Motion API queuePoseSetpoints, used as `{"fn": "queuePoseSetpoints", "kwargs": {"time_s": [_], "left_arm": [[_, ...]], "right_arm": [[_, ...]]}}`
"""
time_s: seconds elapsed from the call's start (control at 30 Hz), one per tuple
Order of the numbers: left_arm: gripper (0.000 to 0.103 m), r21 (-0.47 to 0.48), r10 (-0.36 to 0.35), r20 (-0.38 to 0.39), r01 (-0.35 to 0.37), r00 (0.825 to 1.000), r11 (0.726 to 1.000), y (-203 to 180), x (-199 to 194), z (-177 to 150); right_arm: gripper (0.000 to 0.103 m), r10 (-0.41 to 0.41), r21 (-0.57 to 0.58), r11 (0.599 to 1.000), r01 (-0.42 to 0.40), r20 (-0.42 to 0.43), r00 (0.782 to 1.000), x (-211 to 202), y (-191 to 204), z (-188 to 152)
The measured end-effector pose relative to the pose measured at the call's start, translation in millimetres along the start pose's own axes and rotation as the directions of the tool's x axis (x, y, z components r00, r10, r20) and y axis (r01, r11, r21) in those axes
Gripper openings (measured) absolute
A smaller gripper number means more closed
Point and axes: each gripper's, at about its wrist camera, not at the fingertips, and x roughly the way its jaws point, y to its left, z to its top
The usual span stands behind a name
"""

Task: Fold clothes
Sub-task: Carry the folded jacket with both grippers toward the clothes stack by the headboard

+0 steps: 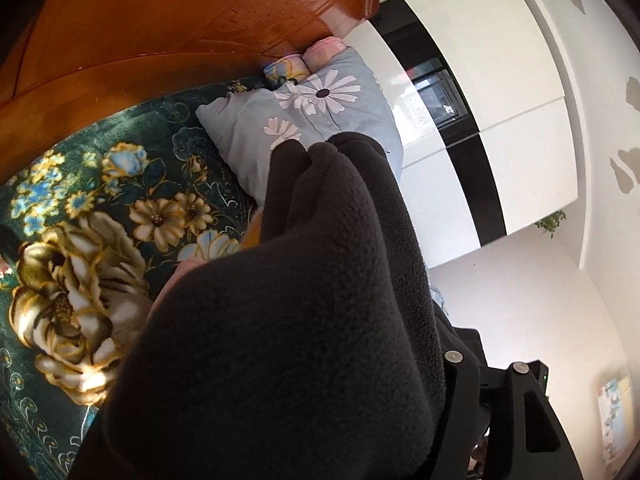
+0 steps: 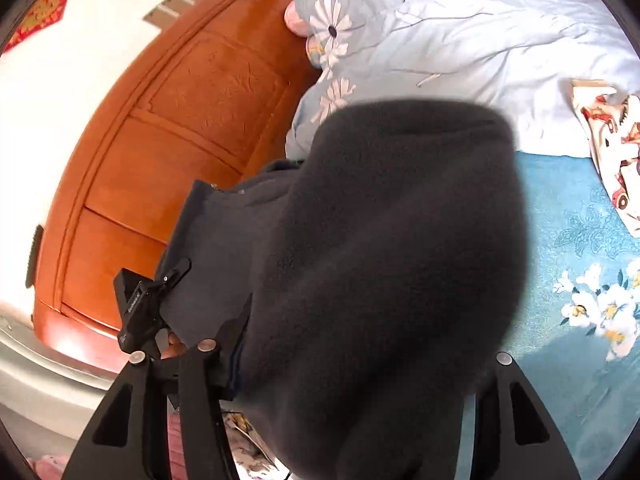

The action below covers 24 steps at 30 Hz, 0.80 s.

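Note:
A dark grey fleece garment (image 1: 304, 320) hangs thick and bunched right in front of the left wrist camera, above the floral bedspread (image 1: 80, 240). It covers my left gripper (image 1: 320, 380); only the black linkage at the lower right shows, and the fingertips are buried in the fleece. In the right wrist view the same garment (image 2: 380, 240) fills the space between the finger mounts of my right gripper (image 2: 352, 300) and hides its tips. The garment stretches left to the body of the left gripper (image 2: 138, 308), which holds its far edge.
A carved wooden headboard (image 2: 180, 120) stands at the head of the bed. A grey-blue quilt with white daisies (image 2: 460, 40) is piled beside it, with pink rolled pillows (image 1: 320, 50) behind. A cartoon-print cloth (image 2: 612, 152) lies at the right. White and black wardrobe doors (image 1: 500, 120) line the wall.

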Motion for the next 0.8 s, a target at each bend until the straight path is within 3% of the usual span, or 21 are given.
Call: {"fn": "queuePoseSetpoints", "kwargs": {"time_s": [0.23, 0.33, 0.4, 0.57, 0.67, 0.8], "left_arm": [[0.086, -0.105, 0.029, 0.009, -0.028, 1.0, 0.994, 5.3, -20.7, 6.4], [0.09, -0.155, 0.03, 0.029, -0.025, 0.999, 0.988, 12.3, -35.6, 9.9], [0.096, -0.152, 0.079, 0.08, -0.066, 0.994, 0.986, 11.4, -53.2, 10.0], [0.097, -0.15, 0.196, 0.205, -0.167, 0.959, 0.974, 8.4, -96.5, 10.0], [0.097, 0.008, 0.172, 0.189, -0.177, 0.967, 0.984, -26.3, -93.0, 4.2], [0.097, 0.217, 0.145, 0.162, -0.179, 0.976, 0.96, -72.5, -88.3, -3.6]], "right_arm": [[0.065, 0.025, 0.118, 0.992, -0.037, 0.103, 0.994, -37.7, -53.9, -26.4], [0.065, 0.021, 0.134, 0.99, -0.037, 0.121, 0.992, -54.3, -60.8, -29.9], [0.065, 0.01, 0.15, 0.988, -0.03, 0.134, 0.991, -45.6, -52.1, -16.3], [0.065, -0.146, 0.179, 0.978, 0.106, 0.228, 0.963, -41.5, -50.4, -8.1], [0.065, -0.236, 0.21, 0.961, 0.181, 0.275, 0.932, -55.1, -50.6, -22.7], [0.065, -0.206, 0.138, 0.976, 0.166, 0.362, 0.909, -75.3, -14.6, -36.1]]}}
